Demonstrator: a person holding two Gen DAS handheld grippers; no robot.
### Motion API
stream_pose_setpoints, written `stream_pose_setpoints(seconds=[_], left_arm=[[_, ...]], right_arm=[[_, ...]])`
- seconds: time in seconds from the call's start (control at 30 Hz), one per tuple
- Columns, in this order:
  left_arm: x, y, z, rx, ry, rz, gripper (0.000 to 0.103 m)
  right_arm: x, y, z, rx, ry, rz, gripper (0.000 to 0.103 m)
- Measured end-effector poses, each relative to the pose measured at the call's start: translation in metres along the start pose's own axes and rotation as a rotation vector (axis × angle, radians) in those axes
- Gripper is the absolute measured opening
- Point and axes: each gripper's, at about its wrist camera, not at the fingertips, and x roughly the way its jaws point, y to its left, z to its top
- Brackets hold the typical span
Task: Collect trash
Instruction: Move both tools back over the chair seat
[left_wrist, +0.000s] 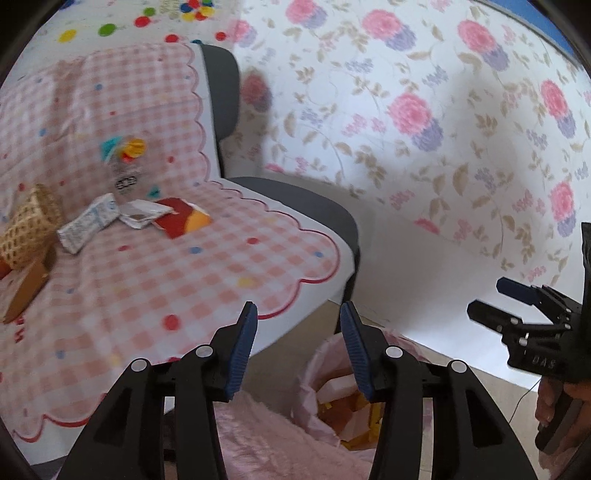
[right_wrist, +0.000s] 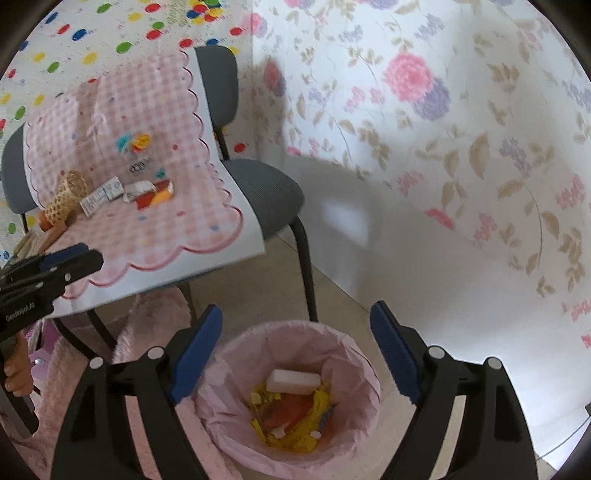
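Left gripper (left_wrist: 298, 314): lower centre of the left wrist view, blue-padded fingers spread wide, nothing between them; also seen at the left edge of the right wrist view, side on, holding nothing.

Right gripper (right_wrist: 296, 317): lower centre of the right wrist view, fingers spread wide and empty, hovering above the bin; in the left wrist view it appears at the right edge, side on.

Bin (right_wrist: 354, 347): bottom centre of the right wrist view, on the floor, lined with a pink bag. Inside: a white block (right_wrist: 293, 381) on top of yellow and orange wrappers (right_wrist: 291, 417).

Chair (right_wrist: 266, 192): grey, upper left of both views, draped with a pink checked cloth (left_wrist: 147, 280).

Trash on the cloth, middle left of the left wrist view:
- white carton (left_wrist: 88, 223), lying flat
- crumpled white wrapper (left_wrist: 142, 212), just beside the carton
- red and orange packet (left_wrist: 183, 221), touching the wrapper
- clear cup with coloured print (left_wrist: 123, 166), behind them, blurred

Woven basket (left_wrist: 27, 230): tipped on its side, left edge, near the carton.

Wall: floral paper, right half of both views.
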Motion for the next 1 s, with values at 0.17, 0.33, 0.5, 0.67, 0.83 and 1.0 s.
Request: stream_pose_setpoints(seconds=[0.17, 0.33, 0.5, 0.67, 0.83, 1.0], left_arm=[[-0.015, 0.029, -0.006, -0.008, 0.003, 0.029, 0.057], [-0.026, 0.073, -0.011, -0.082, 0.01, 0.13, 0.057], [-0.046, 0.124, -0.004, -0.155, -0.016, 0.268, 0.058], [-0.063, 0.167, 0.003, -0.211, -0.053, 0.363, 0.062], [-0.069, 0.203, 0.011, -0.223, -0.056, 0.441, 0.063], [-0.057, 0.234, 0.011, -0.226, -0.018, 0.486, 0.063]], right_arm=[[0.003, 0.02, 0.018, -0.004, -0.045, 0.061, 0.081], [0.022, 0.052, 0.037, -0.045, -0.052, 0.141, 0.074], [0.044, 0.093, 0.058, -0.127, -0.046, 0.214, 0.067], [0.061, 0.127, 0.077, -0.173, -0.047, 0.269, 0.066], [0.08, 0.154, 0.094, -0.204, -0.043, 0.304, 0.061], [0.102, 0.182, 0.107, -0.222, -0.023, 0.335, 0.044]])
